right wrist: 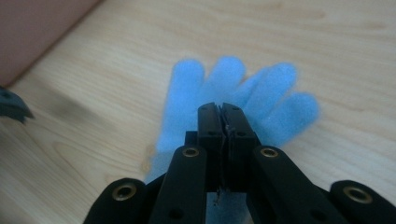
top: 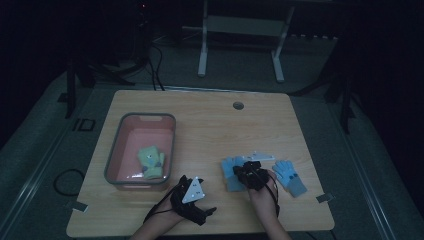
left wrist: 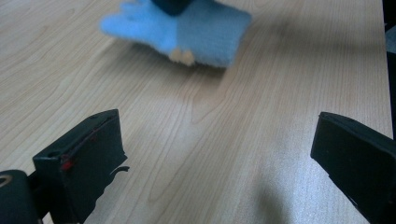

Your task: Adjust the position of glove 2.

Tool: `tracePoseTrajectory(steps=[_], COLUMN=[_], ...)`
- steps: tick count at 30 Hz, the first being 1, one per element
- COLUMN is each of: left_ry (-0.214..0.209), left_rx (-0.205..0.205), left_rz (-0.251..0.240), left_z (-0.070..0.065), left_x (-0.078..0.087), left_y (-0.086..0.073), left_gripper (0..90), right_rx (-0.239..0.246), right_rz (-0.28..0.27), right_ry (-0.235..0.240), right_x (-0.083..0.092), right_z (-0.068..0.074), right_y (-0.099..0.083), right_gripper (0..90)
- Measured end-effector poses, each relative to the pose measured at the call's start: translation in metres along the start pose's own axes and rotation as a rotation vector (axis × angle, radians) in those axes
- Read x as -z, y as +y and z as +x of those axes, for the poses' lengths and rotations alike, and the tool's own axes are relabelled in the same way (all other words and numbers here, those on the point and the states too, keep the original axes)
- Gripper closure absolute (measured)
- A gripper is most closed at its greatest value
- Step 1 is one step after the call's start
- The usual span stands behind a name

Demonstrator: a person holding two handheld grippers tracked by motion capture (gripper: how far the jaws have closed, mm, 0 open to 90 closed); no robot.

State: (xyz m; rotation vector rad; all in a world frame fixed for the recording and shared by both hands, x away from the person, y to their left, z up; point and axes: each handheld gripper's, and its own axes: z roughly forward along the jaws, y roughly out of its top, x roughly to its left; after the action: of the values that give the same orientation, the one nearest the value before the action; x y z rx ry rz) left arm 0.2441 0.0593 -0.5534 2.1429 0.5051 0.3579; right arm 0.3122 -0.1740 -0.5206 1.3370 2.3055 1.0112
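We hover our right gripper [right wrist: 223,112], jaws together, over the blue glove [right wrist: 233,100] while our left gripper [left wrist: 219,154] waits, jaws apart.

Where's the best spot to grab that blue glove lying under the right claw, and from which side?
Probably the cuff. The blue glove lies flat on the table, fingers spread and pointing away from the right claw, so its cuff is the near, bulkier edge. Coming from above with open jaws, pinching a fold of cuff, looks surer than catching a thin finger. The jaws are shut now and would need opening first.
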Motion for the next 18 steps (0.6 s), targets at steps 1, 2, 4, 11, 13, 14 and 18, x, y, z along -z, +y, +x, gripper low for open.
tracePoseTrajectory(steps=[1, 2, 4, 11, 13, 14, 18], left_ry=[-0.003, -0.005, -0.006, -0.003, -0.004, -0.004, -0.003], left_rx=[0.003, 0.007, 0.011, 0.009, 0.012, 0.011, 0.014], left_rz=[0.0, -0.001, -0.003, 0.002, 0.001, -0.001, -0.002], left_z=[0.0, 0.0, 0.001, 0.001, 0.001, 0.001, 0.001], left_x=[0.0, 0.0, 0.0, -0.001, 0.0, 0.0, 0.0], left_y=[0.0, 0.0, -0.001, -0.002, -0.002, -0.002, -0.002], left_gripper=[2.8, 2.8, 2.8, 2.8, 2.8, 2.8, 2.8], right_rx=[-0.001, -0.003, -0.01, -0.009, 0.007, 0.015, 0.037], right_rz=[0.002, 0.007, 0.011, 0.035, 0.044, 0.037, 0.035], right_ry=[-0.006, -0.013, -0.019, -0.045, -0.054, -0.059, -0.053], right_x=[-0.002, -0.005, -0.008, -0.023, -0.027, -0.028, -0.026], right_z=[-0.001, -0.002, -0.005, -0.01, -0.01, -0.01, -0.011], right_y=[-0.001, -0.002, -0.003, -0.008, -0.01, -0.011, -0.009], right_gripper=[87.4, 87.4, 87.3, 75.8, 71.3, 70.2, 66.8])
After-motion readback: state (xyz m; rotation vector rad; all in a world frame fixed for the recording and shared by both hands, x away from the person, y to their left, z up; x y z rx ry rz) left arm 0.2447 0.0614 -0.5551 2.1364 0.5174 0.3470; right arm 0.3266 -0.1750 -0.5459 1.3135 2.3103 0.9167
